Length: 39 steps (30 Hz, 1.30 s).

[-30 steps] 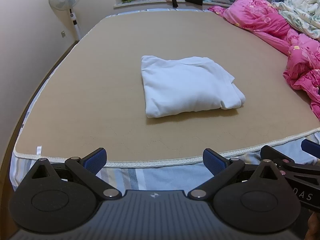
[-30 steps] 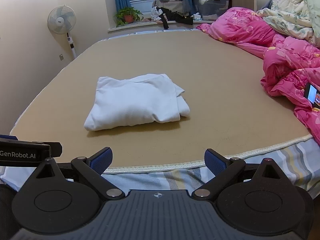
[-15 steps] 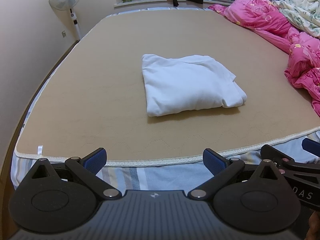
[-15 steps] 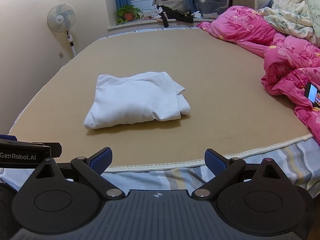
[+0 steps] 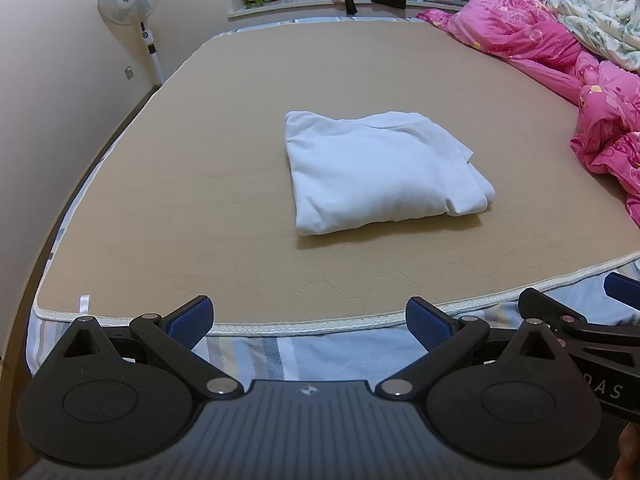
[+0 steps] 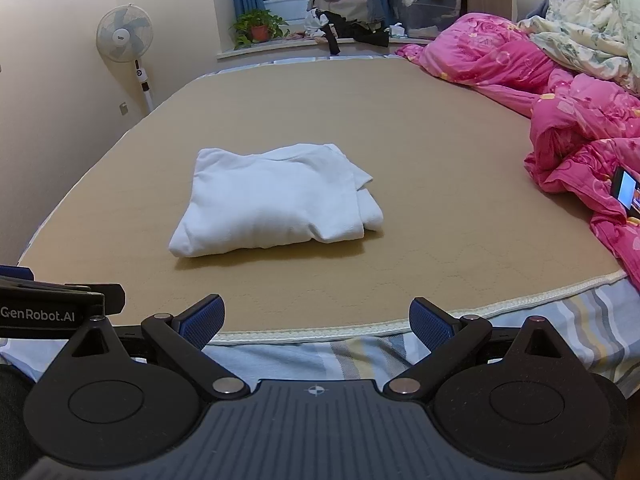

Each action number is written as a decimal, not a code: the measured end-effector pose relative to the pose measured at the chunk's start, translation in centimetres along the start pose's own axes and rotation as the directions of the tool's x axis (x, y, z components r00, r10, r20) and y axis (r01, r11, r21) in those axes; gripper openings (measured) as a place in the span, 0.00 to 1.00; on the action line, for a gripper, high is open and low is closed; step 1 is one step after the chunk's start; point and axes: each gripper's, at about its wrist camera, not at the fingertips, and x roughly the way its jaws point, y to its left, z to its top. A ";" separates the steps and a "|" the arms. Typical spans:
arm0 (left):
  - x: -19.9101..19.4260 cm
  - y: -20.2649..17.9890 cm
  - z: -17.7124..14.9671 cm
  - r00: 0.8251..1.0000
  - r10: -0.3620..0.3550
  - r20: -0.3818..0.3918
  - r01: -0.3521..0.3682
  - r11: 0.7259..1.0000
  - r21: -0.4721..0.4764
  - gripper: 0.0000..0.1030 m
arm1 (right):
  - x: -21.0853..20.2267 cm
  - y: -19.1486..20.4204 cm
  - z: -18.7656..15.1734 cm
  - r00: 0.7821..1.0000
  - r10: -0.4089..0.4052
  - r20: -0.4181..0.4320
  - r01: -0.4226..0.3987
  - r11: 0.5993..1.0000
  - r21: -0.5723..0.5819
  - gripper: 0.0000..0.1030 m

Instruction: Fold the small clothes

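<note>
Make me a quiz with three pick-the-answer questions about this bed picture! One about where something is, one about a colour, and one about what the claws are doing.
1. Where is the white garment?
A. on the tan mat
B. on the windowsill
C. in a claw

2. What colour is the quilt bunched at the right of the bed?
A. green
B. pink
C. black

3. How are the left claw and the right claw?
A. both shut on cloth
B. one open, one shut
C. both open, holding nothing

Answers:
1. A, the garment lies folded in the middle of the mat.
2. B, the quilt is bright pink.
3. C, each claw's jaws are spread wide at the near bed edge, away from the garment.
</note>
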 end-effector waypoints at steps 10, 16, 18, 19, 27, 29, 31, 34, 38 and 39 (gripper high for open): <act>-0.1 -0.1 0.0 1.000 0.007 0.004 -0.007 1.000 0.006 0.99 | 0.0 0.2 0.1 1.000 0.003 0.003 -0.003 1.000 -0.004 0.96; -0.2 0.1 0.0 1.000 0.011 0.007 -0.011 1.000 0.016 0.99 | 0.0 0.2 0.1 1.000 0.003 0.003 -0.003 1.000 -0.005 0.96; -0.2 0.1 0.1 1.000 0.011 0.008 -0.011 1.000 0.016 0.99 | 0.0 0.3 0.1 1.000 0.003 0.003 -0.003 1.000 -0.005 0.96; -0.2 0.1 0.1 1.000 0.011 0.008 -0.011 1.000 0.017 0.99 | 0.0 0.3 0.1 1.000 0.003 0.003 -0.003 1.000 -0.004 0.96; -0.2 0.2 0.1 1.000 0.013 0.007 -0.013 1.000 0.019 0.99 | 0.0 0.2 0.3 1.000 0.010 0.001 -0.010 1.000 -0.012 0.96; -0.2 0.2 0.1 1.000 0.013 0.007 -0.013 1.000 0.019 0.99 | 0.0 0.1 0.4 1.000 0.011 0.001 -0.011 1.000 -0.012 0.96; -0.2 0.3 0.0 1.000 0.013 0.007 -0.013 1.000 0.021 0.99 | 0.0 0.2 0.4 1.000 0.012 0.000 -0.012 1.000 -0.013 0.96; -0.1 0.4 0.0 1.000 0.015 0.007 -0.016 1.000 0.024 0.99 | 0.0 0.2 0.4 1.000 0.012 0.001 -0.012 1.000 -0.012 0.96; 0.0 0.6 0.0 1.000 0.017 0.006 -0.017 1.000 0.023 0.99 | 0.1 0.1 0.4 1.000 0.015 -0.003 -0.015 1.000 -0.012 0.96; 0.0 0.6 0.0 1.000 0.016 0.004 -0.017 1.000 0.022 0.99 | 0.1 0.1 0.4 1.000 0.016 -0.003 -0.016 1.000 -0.013 0.96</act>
